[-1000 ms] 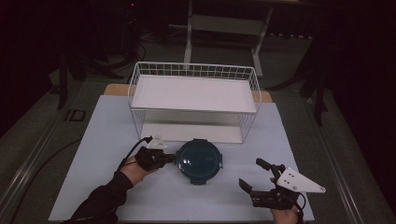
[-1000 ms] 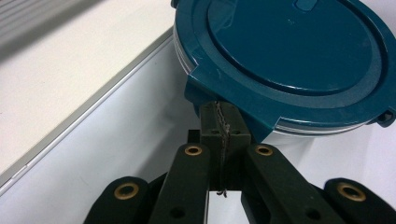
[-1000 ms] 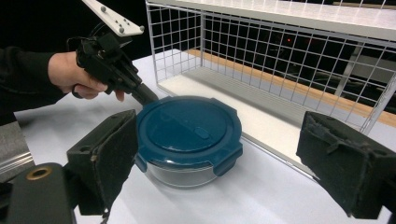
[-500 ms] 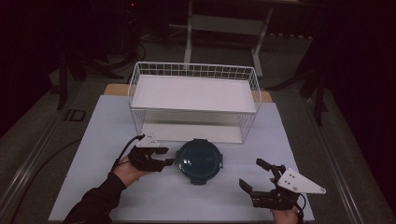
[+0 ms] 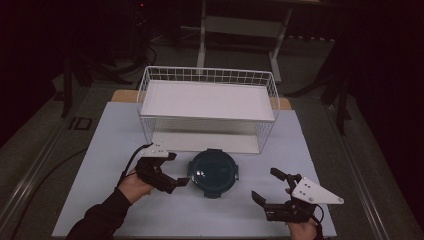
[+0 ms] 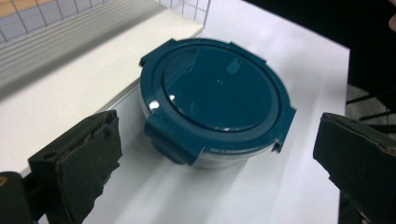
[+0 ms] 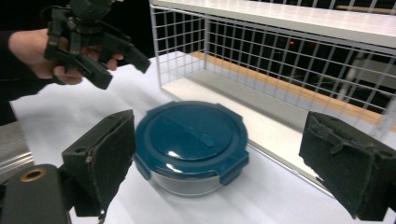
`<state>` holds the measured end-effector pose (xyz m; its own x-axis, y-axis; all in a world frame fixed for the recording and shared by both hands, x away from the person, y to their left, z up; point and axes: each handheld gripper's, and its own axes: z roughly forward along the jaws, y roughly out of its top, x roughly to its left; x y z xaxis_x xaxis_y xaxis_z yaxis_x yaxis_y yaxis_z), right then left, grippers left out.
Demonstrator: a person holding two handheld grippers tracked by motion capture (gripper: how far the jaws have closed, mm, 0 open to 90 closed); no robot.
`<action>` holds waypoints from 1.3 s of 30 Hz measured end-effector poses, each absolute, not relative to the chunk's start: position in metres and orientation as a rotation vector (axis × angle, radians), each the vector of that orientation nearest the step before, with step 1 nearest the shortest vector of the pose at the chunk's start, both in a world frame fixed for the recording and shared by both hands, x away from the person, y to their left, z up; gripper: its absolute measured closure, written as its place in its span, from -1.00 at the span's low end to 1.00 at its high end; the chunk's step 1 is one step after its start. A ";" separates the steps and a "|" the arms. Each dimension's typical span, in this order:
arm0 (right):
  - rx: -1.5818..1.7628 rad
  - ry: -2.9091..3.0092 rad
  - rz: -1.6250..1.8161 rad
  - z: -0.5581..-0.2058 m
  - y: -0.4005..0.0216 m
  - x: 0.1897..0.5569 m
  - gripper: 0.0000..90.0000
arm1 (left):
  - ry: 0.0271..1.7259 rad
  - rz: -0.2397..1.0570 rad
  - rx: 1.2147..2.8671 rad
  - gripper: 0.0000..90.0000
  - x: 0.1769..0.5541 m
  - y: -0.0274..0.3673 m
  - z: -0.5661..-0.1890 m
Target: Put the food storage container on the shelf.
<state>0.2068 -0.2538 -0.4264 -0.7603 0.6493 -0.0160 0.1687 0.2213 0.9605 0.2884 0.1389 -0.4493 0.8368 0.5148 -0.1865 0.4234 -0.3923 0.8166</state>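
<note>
A round container with a dark teal clip-on lid [image 5: 212, 172] sits on the white table in front of the wire rack; it also appears in the left gripper view [image 6: 215, 93] and the right gripper view [image 7: 191, 135]. My left gripper [image 5: 177, 170] hovers just left of it, raised a little off the table. Its jaws have just been opening and stand wide, with nothing between them [image 6: 217, 140]. My right gripper [image 5: 265, 184] rests open to the container's lower right, jaws pointing toward it [image 7: 224, 140]. The left gripper [image 7: 122, 72] is seen beyond the container there.
A white wire rack [image 5: 207, 100] with a flat white shelf stands behind the container, its lower board close to the lid's far side. The pale table mat [image 5: 110, 150] extends left and right of the hands. Dark floor and metal stands lie beyond.
My left gripper, shut at the container's left edge a second ago, has opened wide and drawn back up and left from the lid. The right gripper and the container have stayed put.
</note>
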 end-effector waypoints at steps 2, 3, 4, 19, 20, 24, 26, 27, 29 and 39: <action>0.745 2.091 1.561 -0.425 -0.253 0.207 -0.78 | 0.699 0.116 2.023 -0.98 0.289 0.138 -0.446; 0.734 2.096 1.557 -0.423 -0.252 0.208 -0.78 | 0.716 0.120 2.019 -0.98 0.290 0.137 -0.445; 0.727 2.090 1.548 -0.422 -0.252 0.208 -0.78 | 0.727 0.128 2.009 -0.98 0.291 0.137 -0.445; 0.762 1.982 1.482 -0.410 -0.248 0.209 -0.70 | 1.045 -0.064 1.942 -0.97 0.331 0.137 -0.471; 0.763 1.992 1.520 -0.412 -0.249 0.210 -0.63 | 1.063 -0.082 1.934 -0.97 0.333 0.139 -0.474; 0.731 1.982 1.523 -0.414 -0.248 0.208 -0.64 | 1.106 -0.171 1.943 -0.97 0.338 0.138 -0.482; 0.745 2.010 1.517 -0.414 -0.246 0.209 -0.63 | 1.139 -0.237 1.925 -0.93 0.340 0.138 -0.487; 0.745 2.014 1.523 -0.414 -0.246 0.209 -0.62 | 1.149 -0.263 1.921 -0.91 0.341 0.138 -0.489; 0.743 2.015 1.520 -0.415 -0.245 0.209 -0.62 | 1.183 -0.302 1.919 -0.91 0.343 0.136 -0.493; 0.794 1.989 1.487 -0.421 -0.242 0.209 -0.79 | 1.248 -0.416 1.868 -0.53 0.349 0.135 -0.502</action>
<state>0.2088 -0.2419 -0.4209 -0.6879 0.7228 -0.0657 0.1415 0.2224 0.9646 0.3493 0.1347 -0.5019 0.4512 0.6015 -0.6593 0.8768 -0.1613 0.4529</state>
